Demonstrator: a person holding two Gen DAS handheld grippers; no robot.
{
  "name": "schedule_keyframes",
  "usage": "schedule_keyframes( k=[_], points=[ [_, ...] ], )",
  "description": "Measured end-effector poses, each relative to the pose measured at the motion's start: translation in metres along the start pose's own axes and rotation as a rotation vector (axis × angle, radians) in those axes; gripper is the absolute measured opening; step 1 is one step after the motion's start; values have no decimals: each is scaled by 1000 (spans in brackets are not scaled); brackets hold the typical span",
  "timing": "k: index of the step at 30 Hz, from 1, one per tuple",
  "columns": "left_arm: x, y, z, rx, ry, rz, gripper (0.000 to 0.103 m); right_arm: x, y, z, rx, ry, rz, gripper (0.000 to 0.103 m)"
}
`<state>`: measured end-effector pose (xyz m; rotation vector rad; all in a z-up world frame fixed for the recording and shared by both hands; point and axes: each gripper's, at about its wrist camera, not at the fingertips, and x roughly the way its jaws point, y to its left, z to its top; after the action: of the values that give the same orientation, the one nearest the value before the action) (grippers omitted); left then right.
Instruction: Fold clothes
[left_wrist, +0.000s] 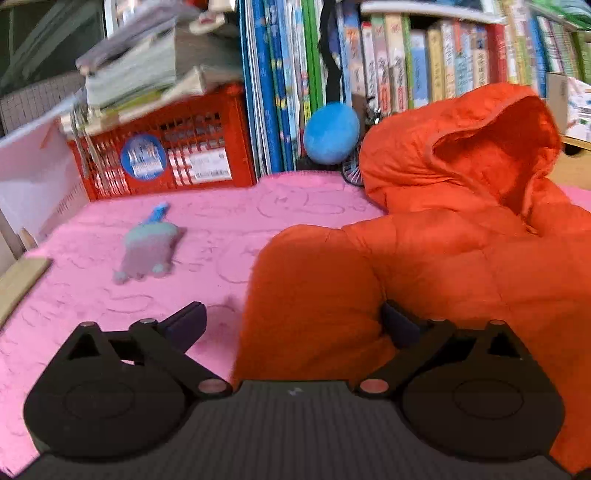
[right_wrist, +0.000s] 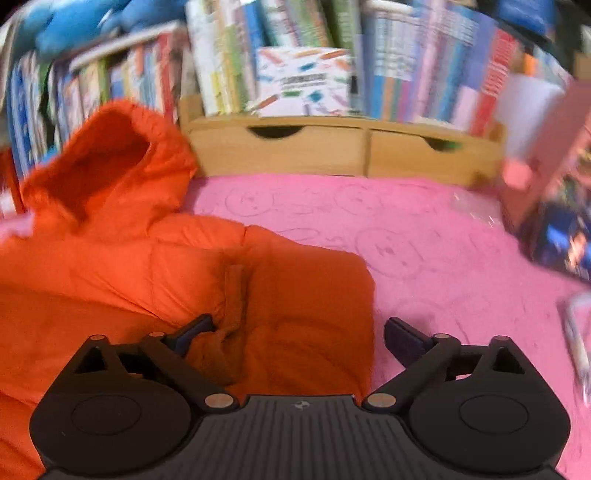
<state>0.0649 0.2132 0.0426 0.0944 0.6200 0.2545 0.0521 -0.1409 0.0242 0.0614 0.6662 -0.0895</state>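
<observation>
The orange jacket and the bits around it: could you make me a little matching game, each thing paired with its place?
Things:
1. orange jacket
2. small plush toy
3. red crate
4. wooden drawers

Places:
A. under a stack of books
B. alone on the pink blanket, left of the jacket
C. below the row of books, behind the blanket
D. spread on the blanket between both open tools

Pairs: 1-D, 2-B, 3-A, 4-C
</observation>
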Motion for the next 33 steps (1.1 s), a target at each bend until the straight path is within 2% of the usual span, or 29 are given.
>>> schedule_keyframes(
  k=[3,8,12,14,18,22,33],
  points=[
    [-41,11,-11,5,-46,-51,100,-37,5,-14,-31,-66,68,95],
    [-95,9,-36,-8,-94,-189,100,-89,24,-38,-76,-105,222,96],
    [-101,-16,-51,92,-91,-214,101,-109,51,-58,-154,-115,316,96],
    [-92,-26,-56,130,-57,-192,102,-110,65,-66,-210,-108,336,97],
    [-76,-28,-55,114,23,-210,103,-100,70,-67,-218,-43,319,103],
    [-74,-25,-56,88,39,-228,103,-89,75,-67,-226,23,302,103],
    [-74,-19,-58,49,60,-254,103,-89,80,-72,-251,28,273,103]
  ],
)
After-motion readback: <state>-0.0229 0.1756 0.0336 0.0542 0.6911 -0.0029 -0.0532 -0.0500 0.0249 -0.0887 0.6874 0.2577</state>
